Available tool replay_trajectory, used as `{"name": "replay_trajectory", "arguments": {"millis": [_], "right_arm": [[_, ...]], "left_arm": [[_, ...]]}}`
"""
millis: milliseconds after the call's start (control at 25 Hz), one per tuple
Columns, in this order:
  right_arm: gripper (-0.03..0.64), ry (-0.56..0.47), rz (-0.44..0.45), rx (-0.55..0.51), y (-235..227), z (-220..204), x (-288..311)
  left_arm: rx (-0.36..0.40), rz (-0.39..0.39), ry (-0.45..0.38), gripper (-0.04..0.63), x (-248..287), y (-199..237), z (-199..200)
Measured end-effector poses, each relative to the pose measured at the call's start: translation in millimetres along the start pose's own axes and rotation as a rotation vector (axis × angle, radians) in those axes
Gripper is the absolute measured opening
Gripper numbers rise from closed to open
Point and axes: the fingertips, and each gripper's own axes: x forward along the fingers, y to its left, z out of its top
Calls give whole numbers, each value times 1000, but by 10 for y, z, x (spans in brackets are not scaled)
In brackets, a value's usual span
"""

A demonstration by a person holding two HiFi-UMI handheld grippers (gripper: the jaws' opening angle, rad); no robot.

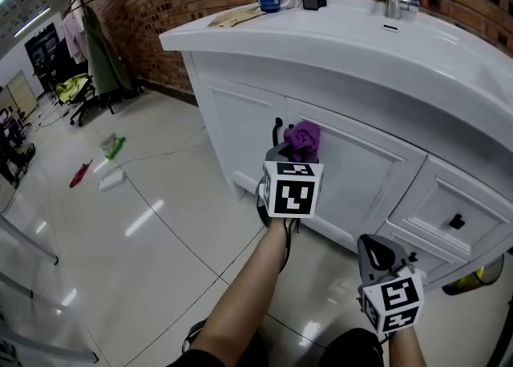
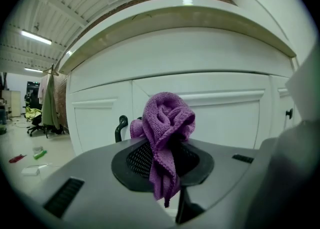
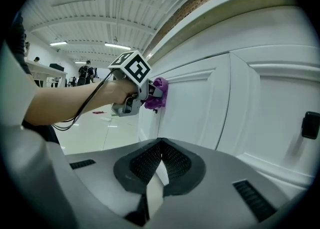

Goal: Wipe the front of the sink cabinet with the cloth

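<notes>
My left hand-held gripper [image 2: 162, 160] clamps the bunched cloth [image 2: 165, 118] at the cabinet [image 2: 225, 123] door, seemingly touching it. My right hand-held gripper [image 3: 159, 160] hangs low, closed and empty. I judge wiping is starting; the next move needs steady pressure across the panel.

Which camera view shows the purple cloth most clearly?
The left gripper view: the purple cloth fills its centre, bunched between the jaws of the left gripper. The head view shows only its top above that gripper's marker cube. The right gripper view shows it small, from the side, by the cabinet door.
</notes>
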Motion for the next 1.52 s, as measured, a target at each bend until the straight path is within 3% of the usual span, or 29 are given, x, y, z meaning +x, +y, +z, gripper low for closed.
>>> {"name": "replay_trajectory", "arguments": {"millis": [200,440,640,920,1200,1520], "right_arm": [[2,4,-26,17,-53,-69,-67],[2,3,-50,39,-136,-104,-190],[2,-15,-82,50,-266,-75,-348],[2,-15,-114,53,-377,-112,-543],[2,-5,-131,64,-437,-191,-585],[2,13,-138,71,-440,-266,-524]], "left_arm": [[-34,-43,21,75,5,-291,-126],[28,-154,38,74,-92,-833,-76],[49,-301,40,74,-237,-1469,-72],[53,-370,34,74,-392,-1824,-93],[92,-581,67,74,-542,-2412,-301],[71,-562,71,74,-427,-2232,-396]]}}
